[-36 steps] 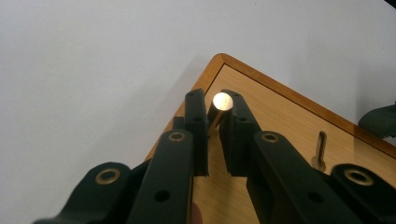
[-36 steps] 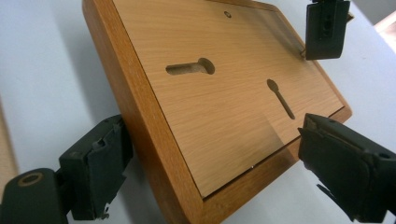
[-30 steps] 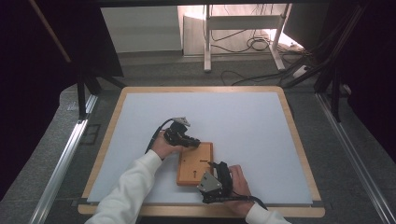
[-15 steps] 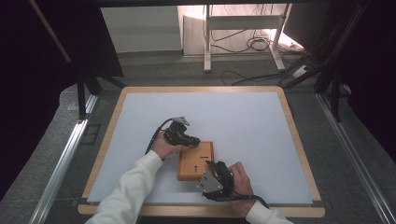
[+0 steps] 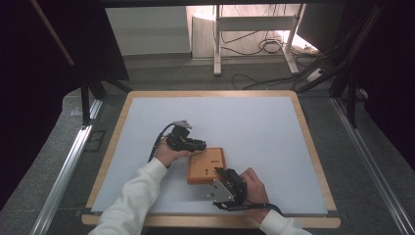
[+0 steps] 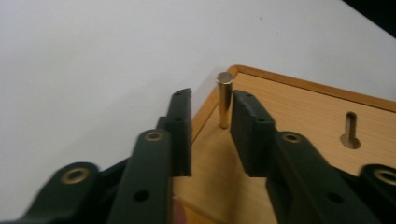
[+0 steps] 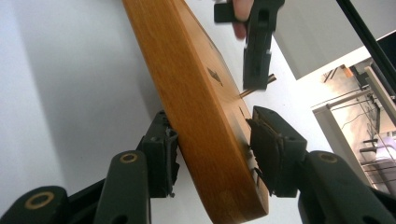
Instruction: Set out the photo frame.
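Toward the lower middle of the high view, one wooden block (image 5: 206,165) lay on a pale mat (image 5: 254,122), with the person's two hands at either side of it. At left centre, the left gripper (image 5: 198,145) reached in from a white sleeve (image 5: 132,200), its tips at the block's upper left corner; the hand hid much of its body. In the left gripper view its jaws stood spread apart (image 6: 210,130), flanking one upright brass pin (image 6: 224,99) that rose from the corner of the block (image 6: 299,121). The right-hand jaw was just beside the pin; whether it touched could not be told. One keyhole-shaped slot (image 6: 350,131) showed at the right of that frame.

Lower right of the block, the right gripper (image 5: 221,172) sat over the block's near edge, its fingertips hidden beneath its own body. In the right gripper view its jaws (image 7: 210,154) were closed on the block's edge (image 7: 201,107), one on each face. The other gripper (image 7: 257,42) appeared at upper centre, cut off by the frame, with the pin barely visible beneath it.

A wooden border (image 5: 313,147) framed the mat. Grey floor (image 5: 58,166), table legs (image 5: 254,34) and loose cables (image 5: 274,46) filled the upper part of the frame; the far corners were too dark to read.
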`<action>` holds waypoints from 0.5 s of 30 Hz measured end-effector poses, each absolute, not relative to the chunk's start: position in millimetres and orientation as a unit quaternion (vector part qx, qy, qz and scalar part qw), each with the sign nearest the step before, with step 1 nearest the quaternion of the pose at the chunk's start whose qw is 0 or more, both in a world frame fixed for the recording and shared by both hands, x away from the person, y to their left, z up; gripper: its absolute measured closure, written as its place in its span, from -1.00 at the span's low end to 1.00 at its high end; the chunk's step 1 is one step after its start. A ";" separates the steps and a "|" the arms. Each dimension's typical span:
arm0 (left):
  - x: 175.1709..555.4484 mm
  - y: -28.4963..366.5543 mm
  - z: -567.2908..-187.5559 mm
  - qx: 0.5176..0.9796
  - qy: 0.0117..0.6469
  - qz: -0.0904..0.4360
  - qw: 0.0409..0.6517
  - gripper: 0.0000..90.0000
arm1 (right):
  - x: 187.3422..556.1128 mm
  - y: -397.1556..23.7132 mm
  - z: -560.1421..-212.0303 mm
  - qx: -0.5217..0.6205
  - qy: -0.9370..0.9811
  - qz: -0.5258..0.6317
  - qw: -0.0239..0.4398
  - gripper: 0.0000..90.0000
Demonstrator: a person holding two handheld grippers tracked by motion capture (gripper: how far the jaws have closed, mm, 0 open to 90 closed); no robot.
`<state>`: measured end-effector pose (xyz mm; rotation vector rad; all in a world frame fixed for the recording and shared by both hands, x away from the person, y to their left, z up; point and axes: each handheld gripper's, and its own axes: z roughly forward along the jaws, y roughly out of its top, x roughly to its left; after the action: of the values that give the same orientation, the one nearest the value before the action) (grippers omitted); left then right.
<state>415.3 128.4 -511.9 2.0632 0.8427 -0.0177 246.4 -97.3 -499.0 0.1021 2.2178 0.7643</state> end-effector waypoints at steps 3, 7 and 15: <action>407.5 140.6 -504.5 0.827 0.345 0.021 0.443 0.31 | 247.0 -97.6 -498.2 0.038 0.873 0.299 0.385 0.18; 394.4 157.9 -498.2 0.820 0.354 0.047 0.447 0.12 | 248.2 -97.4 -496.7 0.039 0.872 0.301 0.383 0.19; 367.7 182.0 -501.1 0.818 0.366 0.081 0.436 -0.15 | 253.1 -98.5 -488.7 0.034 0.873 0.304 0.380 0.25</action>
<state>367.7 182.0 -501.1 2.0354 0.9111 0.2003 253.1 -98.5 -488.7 0.0880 2.2286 0.7764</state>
